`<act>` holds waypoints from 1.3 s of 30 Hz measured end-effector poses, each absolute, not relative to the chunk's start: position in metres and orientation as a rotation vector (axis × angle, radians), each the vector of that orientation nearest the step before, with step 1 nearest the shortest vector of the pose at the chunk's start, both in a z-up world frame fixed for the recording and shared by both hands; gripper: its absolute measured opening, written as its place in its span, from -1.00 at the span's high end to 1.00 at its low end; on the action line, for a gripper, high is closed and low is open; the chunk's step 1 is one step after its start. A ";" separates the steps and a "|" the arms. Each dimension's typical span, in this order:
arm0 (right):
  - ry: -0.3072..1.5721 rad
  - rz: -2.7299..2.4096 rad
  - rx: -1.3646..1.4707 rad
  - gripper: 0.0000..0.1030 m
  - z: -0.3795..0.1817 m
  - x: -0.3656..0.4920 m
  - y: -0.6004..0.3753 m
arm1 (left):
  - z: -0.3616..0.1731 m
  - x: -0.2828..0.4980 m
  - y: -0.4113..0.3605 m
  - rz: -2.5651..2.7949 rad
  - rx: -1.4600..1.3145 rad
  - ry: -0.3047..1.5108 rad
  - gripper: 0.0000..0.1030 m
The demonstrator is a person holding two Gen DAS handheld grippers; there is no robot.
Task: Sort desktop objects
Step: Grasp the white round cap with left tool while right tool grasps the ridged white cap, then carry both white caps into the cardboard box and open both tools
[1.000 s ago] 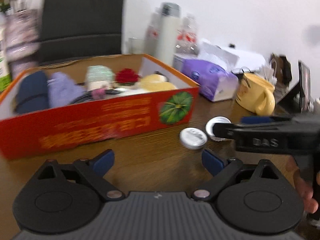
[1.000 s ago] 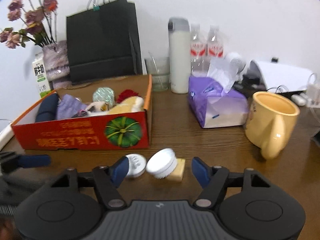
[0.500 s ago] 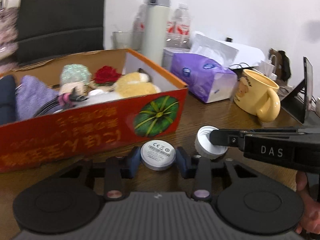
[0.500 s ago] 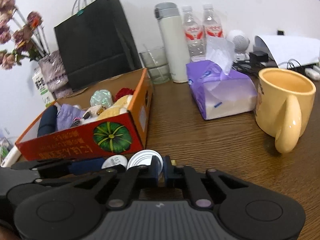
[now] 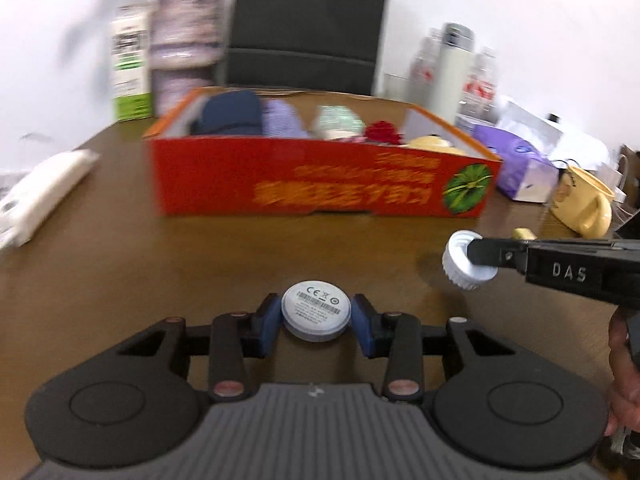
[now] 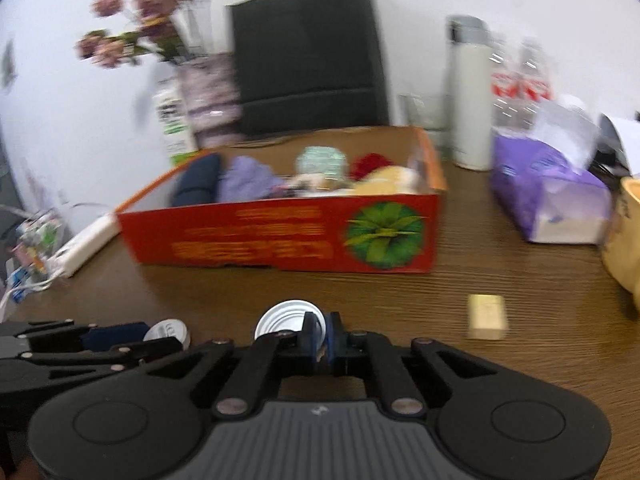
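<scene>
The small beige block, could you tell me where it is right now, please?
In the right wrist view the beige block lies on the table, right of the right claw and in front of the red box.

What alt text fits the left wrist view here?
The left gripper clamps a round white disc above a brown table. At right, the right gripper pinches a white ribbed cap; behind stands a filled red box.

Each camera sits on its own gripper, low and close over the brown surface, looking forward past the fingers and a bit down. Both views face the red box and share it, and each sees the other gripper.
</scene>
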State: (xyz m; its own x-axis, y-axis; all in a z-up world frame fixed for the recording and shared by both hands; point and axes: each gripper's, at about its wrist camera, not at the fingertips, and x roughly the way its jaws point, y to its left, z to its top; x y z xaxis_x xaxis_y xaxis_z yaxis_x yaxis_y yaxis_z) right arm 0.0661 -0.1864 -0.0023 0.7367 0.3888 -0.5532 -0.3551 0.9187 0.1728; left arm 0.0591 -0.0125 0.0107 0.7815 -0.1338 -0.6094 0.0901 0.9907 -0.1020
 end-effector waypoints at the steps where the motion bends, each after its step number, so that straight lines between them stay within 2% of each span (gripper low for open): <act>1: 0.615 0.421 0.054 0.92 -0.002 0.059 -0.178 | 0.011 0.052 -0.006 -0.112 -0.070 0.665 0.23; 12: 0.580 0.380 0.003 0.92 0.004 -0.038 -0.134 | 0.033 -0.041 0.035 -0.144 -0.059 0.597 0.24; 23: 0.565 0.333 -0.037 0.92 0.013 -0.087 -0.145 | 0.036 -0.066 0.034 -0.209 -0.081 0.569 0.24; 33: 0.516 0.297 0.016 0.92 0.027 -0.065 -0.163 | 0.063 -0.036 0.039 -0.194 -0.051 0.511 0.24; 39: 0.411 0.275 0.016 0.92 0.068 0.000 -0.182 | 0.108 0.049 0.038 -0.260 -0.068 0.453 0.24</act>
State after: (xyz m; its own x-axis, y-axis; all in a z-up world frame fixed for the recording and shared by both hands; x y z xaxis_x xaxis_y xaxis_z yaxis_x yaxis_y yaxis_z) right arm 0.0004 -0.1824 0.0677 0.8802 0.2669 -0.3925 -0.2606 0.9629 0.0702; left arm 0.0486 0.0377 0.1076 0.8665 -0.2634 -0.4240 0.2333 0.9647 -0.1224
